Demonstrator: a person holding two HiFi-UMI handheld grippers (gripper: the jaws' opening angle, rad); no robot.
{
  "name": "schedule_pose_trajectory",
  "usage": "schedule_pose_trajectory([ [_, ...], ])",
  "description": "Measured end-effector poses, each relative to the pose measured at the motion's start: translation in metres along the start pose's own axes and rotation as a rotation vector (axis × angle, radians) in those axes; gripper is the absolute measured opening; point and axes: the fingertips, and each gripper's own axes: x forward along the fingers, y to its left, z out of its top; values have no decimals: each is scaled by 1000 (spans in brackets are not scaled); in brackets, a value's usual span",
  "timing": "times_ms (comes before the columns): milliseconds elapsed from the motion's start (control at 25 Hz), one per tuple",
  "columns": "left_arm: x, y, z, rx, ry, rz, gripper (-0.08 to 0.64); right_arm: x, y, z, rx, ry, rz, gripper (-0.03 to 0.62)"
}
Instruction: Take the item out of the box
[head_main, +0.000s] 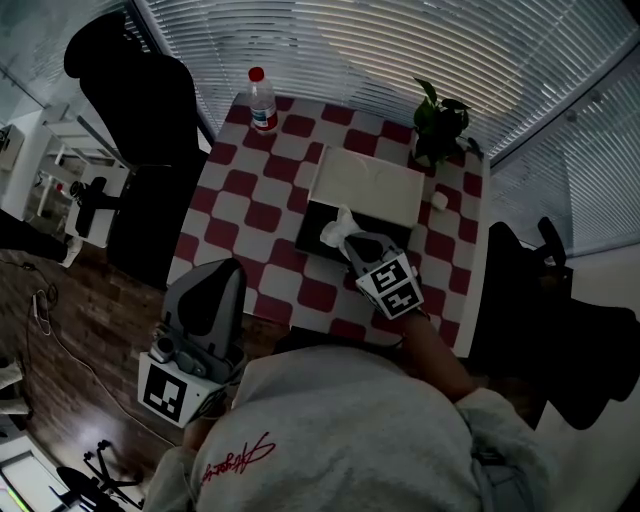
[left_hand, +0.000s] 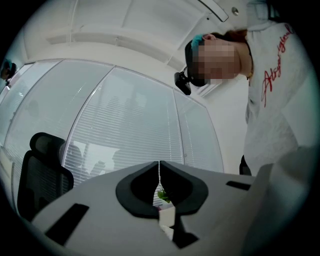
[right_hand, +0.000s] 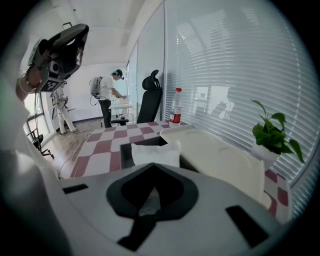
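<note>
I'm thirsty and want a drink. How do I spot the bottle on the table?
Find the red-and-white checkered table. At its far left corner, seen from the person, stands the bottle. It is the only clear, upright thing with a red cap; the leafy plant sits at the other far corner.

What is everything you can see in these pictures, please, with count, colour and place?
table: one, red-and-white checked, centre.
water bottle: one, clear, red cap, table's far left corner.
potted plant: one, green, far right corner.
box: one, black, open, mid-table.
lid: one, white, behind box.
white item: one, in the box.
office chairs: two, black, flanking the table.
right gripper: grey, shut on the white item.
left gripper: grey, shut, empty, off the table.
</note>
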Motion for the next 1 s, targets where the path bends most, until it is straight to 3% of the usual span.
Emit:
schedule_pose_trajectory([
  [1000, 11, -7, -6, 2, 12, -25, 18, -17, -10, 19, 34, -108, -27, 9],
])
